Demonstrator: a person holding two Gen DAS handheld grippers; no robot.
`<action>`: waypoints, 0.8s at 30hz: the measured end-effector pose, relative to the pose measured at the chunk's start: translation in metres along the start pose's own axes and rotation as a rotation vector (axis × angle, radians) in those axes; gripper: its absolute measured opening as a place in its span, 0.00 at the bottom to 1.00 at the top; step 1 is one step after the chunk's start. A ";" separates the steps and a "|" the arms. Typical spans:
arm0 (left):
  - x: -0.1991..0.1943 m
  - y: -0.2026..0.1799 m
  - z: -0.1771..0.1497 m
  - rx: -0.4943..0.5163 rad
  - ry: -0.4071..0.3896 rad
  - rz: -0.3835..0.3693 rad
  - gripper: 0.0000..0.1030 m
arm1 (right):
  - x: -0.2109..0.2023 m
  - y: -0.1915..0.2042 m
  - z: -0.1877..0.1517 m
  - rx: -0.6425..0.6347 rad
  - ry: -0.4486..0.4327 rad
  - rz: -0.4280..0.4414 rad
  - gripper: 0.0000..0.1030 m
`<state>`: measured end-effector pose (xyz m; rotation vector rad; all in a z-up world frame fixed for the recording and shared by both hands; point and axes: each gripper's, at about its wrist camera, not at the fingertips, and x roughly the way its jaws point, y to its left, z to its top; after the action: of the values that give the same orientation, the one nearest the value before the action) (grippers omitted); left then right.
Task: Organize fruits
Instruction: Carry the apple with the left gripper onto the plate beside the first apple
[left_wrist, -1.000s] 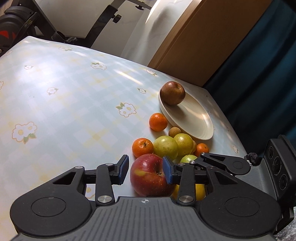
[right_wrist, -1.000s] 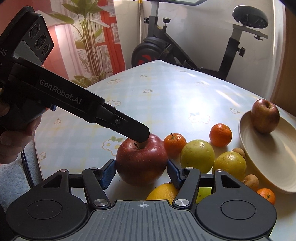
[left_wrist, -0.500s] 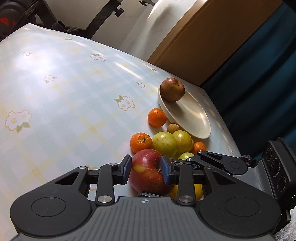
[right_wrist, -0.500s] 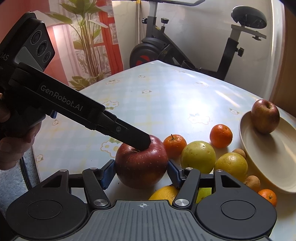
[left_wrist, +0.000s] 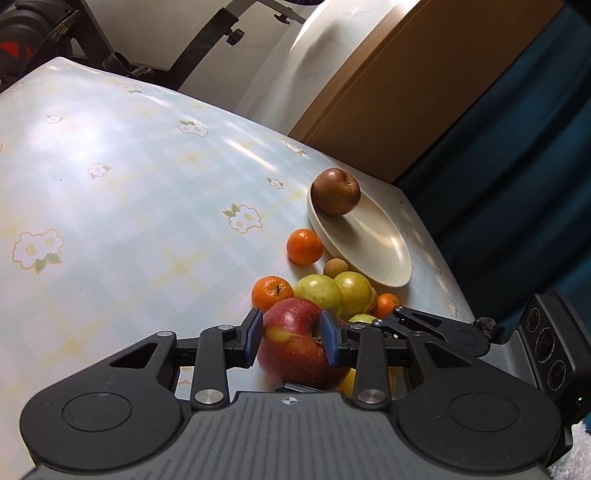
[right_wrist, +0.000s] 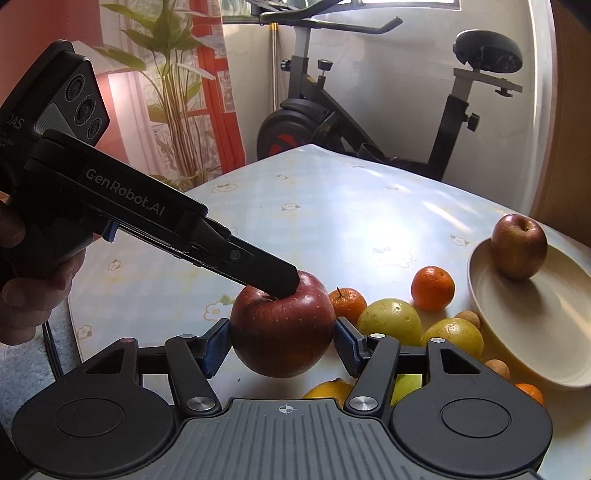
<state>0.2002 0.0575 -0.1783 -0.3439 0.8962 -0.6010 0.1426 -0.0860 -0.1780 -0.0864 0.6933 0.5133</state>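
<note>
Left wrist view showed the left hand-held gripper (left_wrist: 291, 341) clamped on the red apple (left_wrist: 295, 347), one pad on its side and one at the stem dimple. The right hand-held gripper (right_wrist: 282, 349) bracketed the same apple's flanks, contact uncertain, probably steadying it. Ahead and to the right, the plate (left_wrist: 384, 258) held another apple (left_wrist: 335, 192), likely the destination.

"GenRobot.AI" in pale letters along side of black body of left gripper (right_wrist: 275, 286), left half of right wrist view. Above it, upper left edge of frame, partial "DAS" on same device's housing beside three lenses; smaller lines beneath too blurred to read. Left wrist view: no readable text.
</note>
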 end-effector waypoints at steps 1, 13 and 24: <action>-0.003 -0.004 0.004 0.009 -0.012 -0.002 0.35 | -0.004 -0.002 0.004 -0.001 -0.017 -0.004 0.54; 0.009 -0.084 0.071 0.211 -0.089 -0.010 0.35 | -0.058 -0.064 0.052 -0.004 -0.155 -0.084 0.54; 0.118 -0.132 0.129 0.328 -0.014 -0.035 0.35 | -0.054 -0.176 0.055 0.018 -0.159 -0.231 0.54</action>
<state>0.3157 -0.1152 -0.1079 -0.0680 0.7637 -0.7638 0.2240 -0.2491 -0.1177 -0.1068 0.5245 0.2884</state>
